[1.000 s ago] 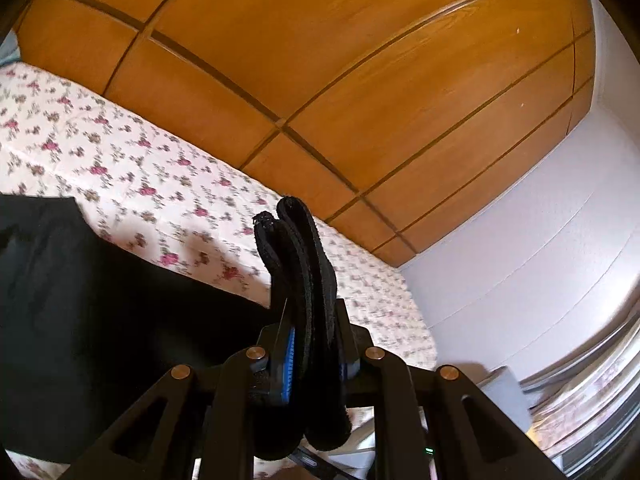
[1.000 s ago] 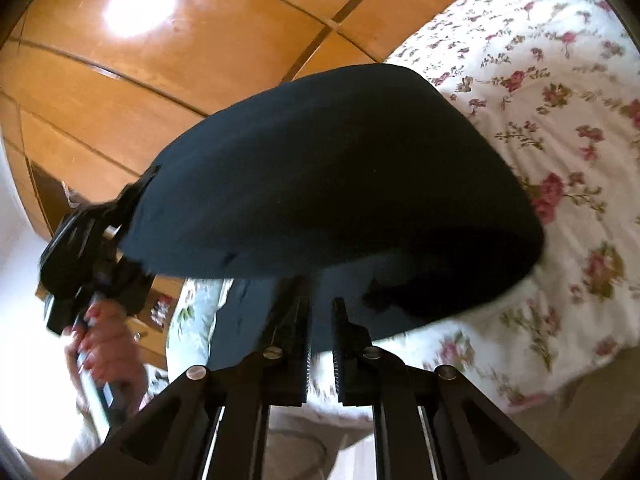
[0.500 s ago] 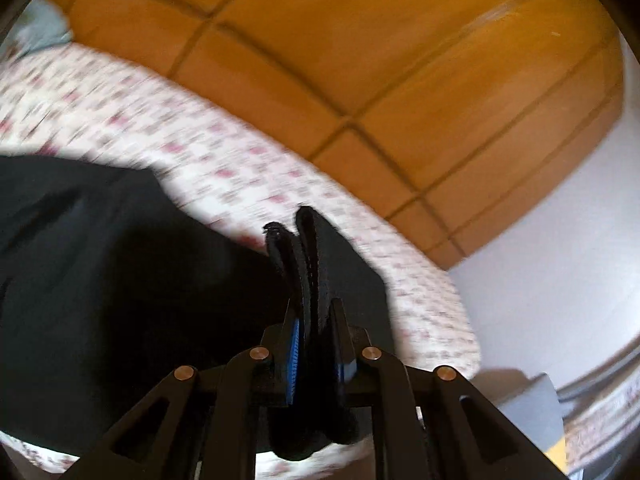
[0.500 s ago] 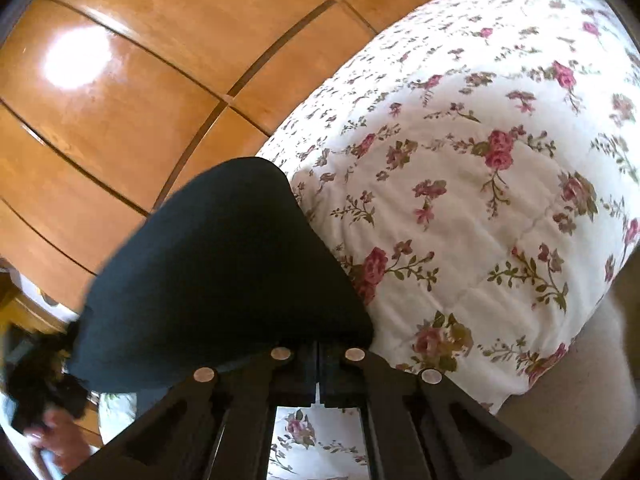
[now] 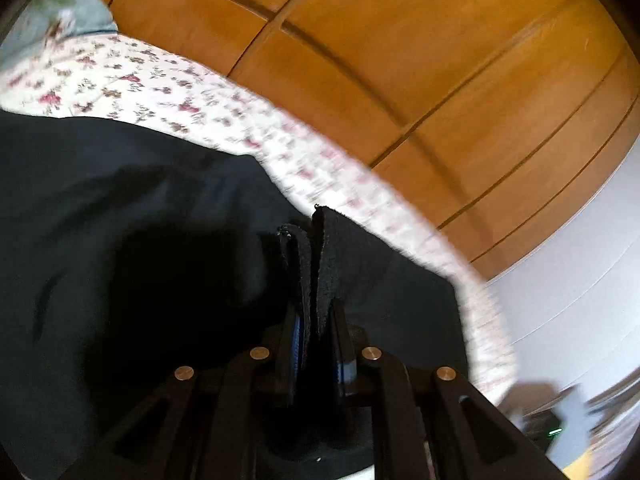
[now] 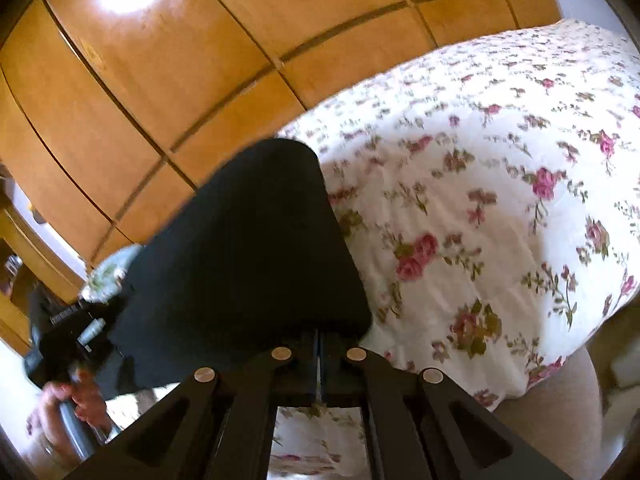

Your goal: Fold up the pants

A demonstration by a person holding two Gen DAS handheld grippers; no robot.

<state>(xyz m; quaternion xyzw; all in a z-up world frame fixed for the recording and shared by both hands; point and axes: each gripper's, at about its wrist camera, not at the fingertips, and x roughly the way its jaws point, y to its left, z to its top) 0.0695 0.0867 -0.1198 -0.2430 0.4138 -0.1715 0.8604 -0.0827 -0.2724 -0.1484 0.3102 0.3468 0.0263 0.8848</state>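
Black fabric of the pants [image 5: 160,240] is seen pinched between the nearly closed fingers of the left claw [image 5: 314,224], a folded edge standing up between the pads. In the right wrist view, the right claw [image 6: 319,344] is pressed together on another part of the same pants [image 6: 248,264], whose dark cloth is draped over its fingertips and hides them. The garment is spread across a bed covered by a white quilt [image 6: 500,200] printed with pink roses. At lower left of the right view, a hand [image 6: 68,408] is shown gripping the handle of the other tool. Beyond the bed, orange-brown wooden panels [image 5: 400,60] are seen, with a pale wall [image 5: 580,280] at right.
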